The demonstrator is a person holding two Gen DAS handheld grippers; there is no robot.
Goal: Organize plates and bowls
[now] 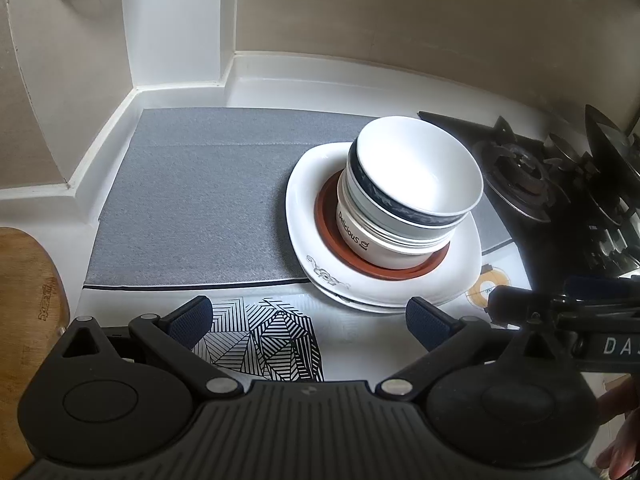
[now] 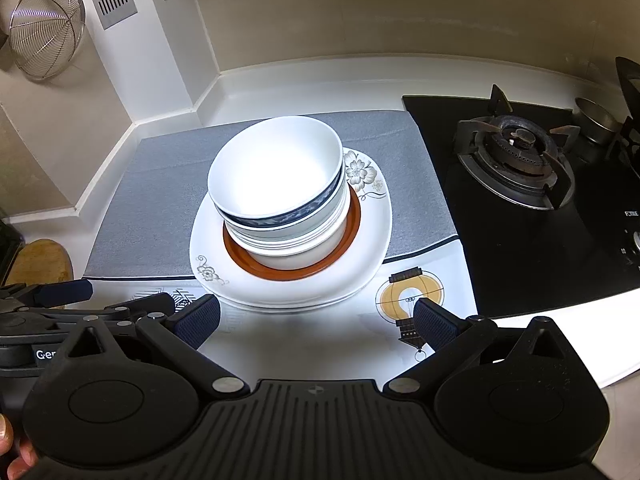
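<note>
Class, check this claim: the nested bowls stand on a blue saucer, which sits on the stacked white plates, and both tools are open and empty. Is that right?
Not quite: the saucer is reddish-brown, not blue, as the right wrist view shows. The nested bowls do stand on it, on the stacked white plates, and the left tool and right tool are open and empty.

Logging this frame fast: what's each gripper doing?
Left gripper: open, holding nothing.
Right gripper: open, holding nothing.

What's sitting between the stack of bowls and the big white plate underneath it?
A reddish-brown saucer: the stack of bowls stands on it, and it rests on the big white plate. Both wrist views show its rim ringing the bottom bowl.
</note>
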